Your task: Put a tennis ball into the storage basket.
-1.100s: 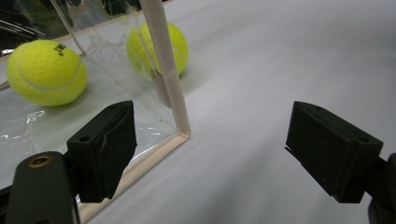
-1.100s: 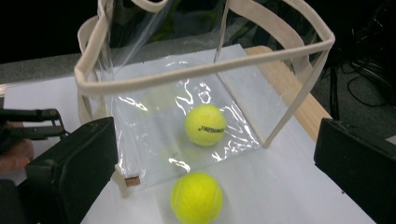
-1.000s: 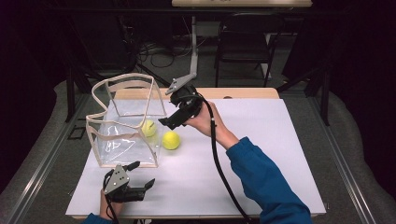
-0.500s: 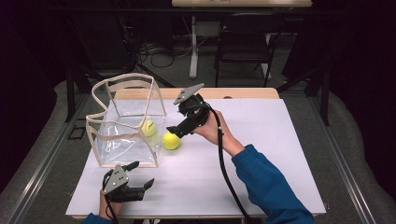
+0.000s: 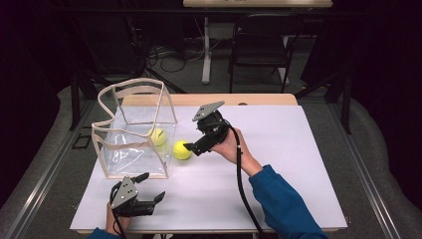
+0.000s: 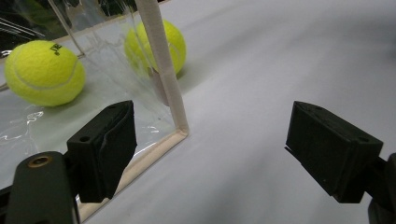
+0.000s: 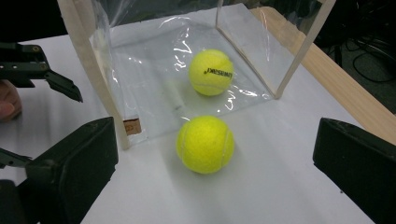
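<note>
From the high view, you have two tennis balls and one clear bag [image 5: 134, 132] on the white table [image 5: 298, 164]: the outer ball [image 5: 182, 150] lies on the table just beside the bag's wall, the inner ball [image 5: 158, 136] inside it. Your right gripper [image 5: 191, 148] points at the outer ball, jaws wide apart and holding nothing; your left gripper [image 5: 152, 187] rests near the table's front edge, open and empty too. In the left gripper view, both balls lie beyond the spread jaws. In the right gripper view, the outer ball [image 7: 205, 144] sits ahead, midway between the fingers [image 7: 74, 161], touching neither.
</note>
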`<state>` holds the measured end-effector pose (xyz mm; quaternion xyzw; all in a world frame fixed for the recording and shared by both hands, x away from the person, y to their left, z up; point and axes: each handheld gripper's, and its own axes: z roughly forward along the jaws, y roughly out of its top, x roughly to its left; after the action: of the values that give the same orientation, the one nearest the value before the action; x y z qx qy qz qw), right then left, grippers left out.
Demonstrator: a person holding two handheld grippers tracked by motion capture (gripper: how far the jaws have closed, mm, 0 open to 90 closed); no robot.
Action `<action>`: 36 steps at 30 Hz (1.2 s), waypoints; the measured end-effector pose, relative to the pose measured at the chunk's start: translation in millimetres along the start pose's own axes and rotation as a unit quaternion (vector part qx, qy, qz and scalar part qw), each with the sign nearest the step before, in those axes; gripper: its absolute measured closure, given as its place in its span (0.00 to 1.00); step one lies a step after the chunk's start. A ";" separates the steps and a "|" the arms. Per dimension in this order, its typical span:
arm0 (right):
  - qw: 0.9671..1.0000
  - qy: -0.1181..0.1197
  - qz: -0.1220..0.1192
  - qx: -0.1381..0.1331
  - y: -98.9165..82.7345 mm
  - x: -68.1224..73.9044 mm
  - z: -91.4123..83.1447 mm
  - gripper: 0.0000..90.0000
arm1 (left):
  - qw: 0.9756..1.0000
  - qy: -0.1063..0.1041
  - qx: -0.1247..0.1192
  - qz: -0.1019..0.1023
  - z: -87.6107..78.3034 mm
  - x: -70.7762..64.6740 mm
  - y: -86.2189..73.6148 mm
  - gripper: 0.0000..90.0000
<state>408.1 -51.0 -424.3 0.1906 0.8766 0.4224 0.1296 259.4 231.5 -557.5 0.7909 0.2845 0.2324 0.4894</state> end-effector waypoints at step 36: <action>0.999 0.004 0.031 0.042 -39.9 -5.0 38.0 0.00 | 1.000 0.002 0.006 0.000 2.6 -1.0 -0.5 0.18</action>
<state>418.4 -49.7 -478.7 0.2213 0.8876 0.3902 0.1047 260.2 229.3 -559.1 0.7936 0.2869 0.2326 0.4836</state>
